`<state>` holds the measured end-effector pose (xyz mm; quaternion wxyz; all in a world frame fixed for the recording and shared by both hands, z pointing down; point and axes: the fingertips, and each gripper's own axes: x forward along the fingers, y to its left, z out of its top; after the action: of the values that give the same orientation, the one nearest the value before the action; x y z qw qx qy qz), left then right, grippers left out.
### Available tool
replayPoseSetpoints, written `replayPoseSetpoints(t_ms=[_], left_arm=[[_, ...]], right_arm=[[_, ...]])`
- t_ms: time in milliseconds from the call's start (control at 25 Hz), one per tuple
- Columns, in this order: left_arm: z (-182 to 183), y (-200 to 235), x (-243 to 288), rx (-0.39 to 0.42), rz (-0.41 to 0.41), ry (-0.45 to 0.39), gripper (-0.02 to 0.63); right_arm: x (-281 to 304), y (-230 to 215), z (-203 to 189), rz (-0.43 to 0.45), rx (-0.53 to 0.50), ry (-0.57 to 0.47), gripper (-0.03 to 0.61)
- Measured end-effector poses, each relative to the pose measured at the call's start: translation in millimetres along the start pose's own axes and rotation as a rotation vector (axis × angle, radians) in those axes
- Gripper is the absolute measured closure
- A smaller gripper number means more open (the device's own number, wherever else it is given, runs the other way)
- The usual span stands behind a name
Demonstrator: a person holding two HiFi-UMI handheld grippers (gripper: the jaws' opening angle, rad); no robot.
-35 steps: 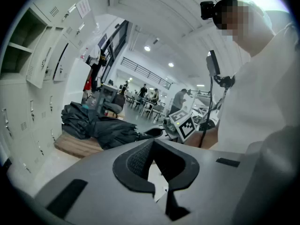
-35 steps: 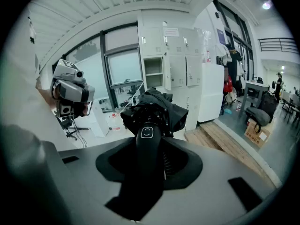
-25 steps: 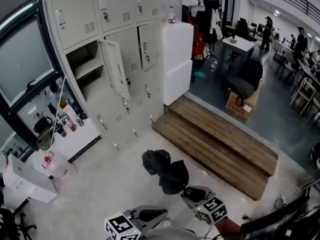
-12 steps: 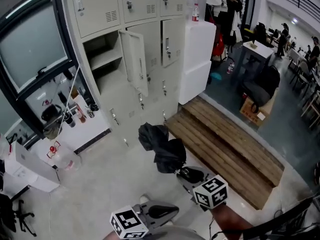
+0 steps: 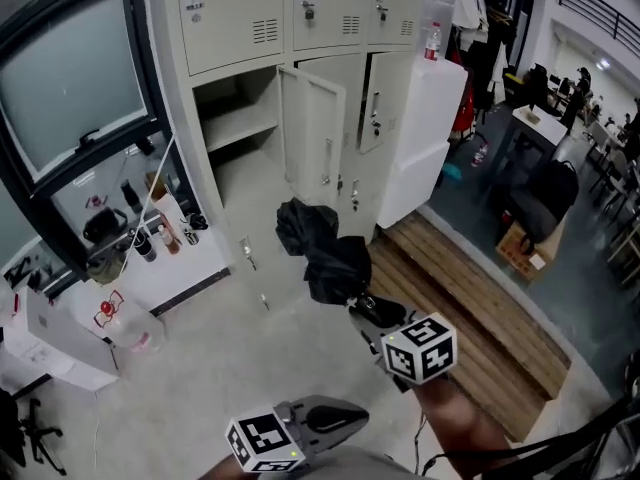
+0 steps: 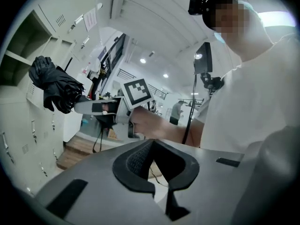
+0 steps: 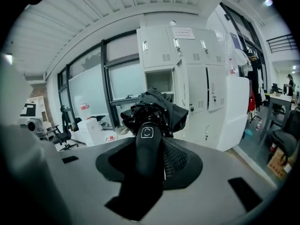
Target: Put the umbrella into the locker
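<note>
A folded black umbrella (image 5: 322, 250) hangs in the air in front of the grey lockers (image 5: 250, 13), just below the open compartment (image 5: 240, 118) with its door (image 5: 315, 140) swung out. My right gripper (image 5: 358, 304) is shut on the umbrella's black handle (image 7: 147, 146); in the right gripper view the canopy (image 7: 154, 110) bunches ahead of the jaws, with the open compartment (image 7: 159, 81) behind it. My left gripper (image 5: 355, 418) is low at the bottom of the head view, shut and holding nothing. The left gripper view shows its jaws (image 6: 152, 142) and, to the left, the umbrella (image 6: 54, 86).
A wooden step platform (image 5: 470, 318) lies to the right of the lockers. A white cabinet (image 5: 425, 138) with a bottle (image 5: 432, 40) on top stands beside them. Left of the lockers are a low white shelf (image 5: 170, 268) with bottles and a plastic jug (image 5: 125, 328).
The lockers have come nearer in the head view. My right gripper has carried the umbrella up and forward towards the open compartment, and the left gripper has followed forward.
</note>
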<state>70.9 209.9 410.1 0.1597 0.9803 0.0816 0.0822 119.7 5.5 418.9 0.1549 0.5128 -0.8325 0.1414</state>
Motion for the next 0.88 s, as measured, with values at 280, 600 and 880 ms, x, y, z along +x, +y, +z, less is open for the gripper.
replayPoseSetpoints(t_ms=[280, 600, 880], left_arm=[[22, 67, -56, 0.018, 0.052, -0.022, 0.603], [55, 134, -86, 0.028, 0.098, -0.067, 0.603], [101, 210, -96, 0.042, 0.159, -0.093, 0.604]], right_arm=[[110, -6, 83, 0.005, -0.030, -0.049, 0.425], [206, -11, 147, 0.056, -0.073, -0.061, 0.425], [276, -32, 205, 0.104, -0.108, -0.081, 0.425]])
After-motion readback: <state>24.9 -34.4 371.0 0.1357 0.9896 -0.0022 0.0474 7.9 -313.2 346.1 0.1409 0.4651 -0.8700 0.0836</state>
